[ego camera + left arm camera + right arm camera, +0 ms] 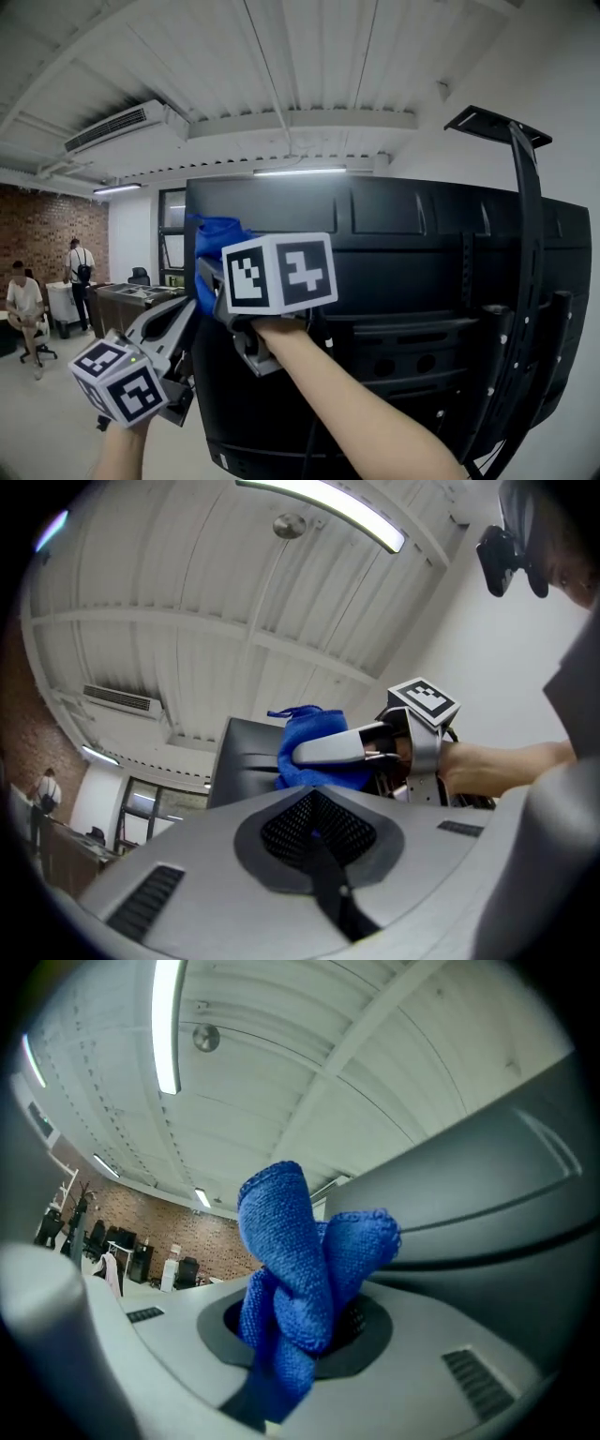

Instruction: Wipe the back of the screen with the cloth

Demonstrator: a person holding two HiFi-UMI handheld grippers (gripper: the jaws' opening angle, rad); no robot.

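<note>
Pale floor [56, 375] at far left, seen small & distant. On it, left to right: seated person [21, 302] on a wheeled chair [39, 354], a white box [64, 302] w/ a standing person [79, 267] just behind, then a long dark counter [131, 298].
</note>
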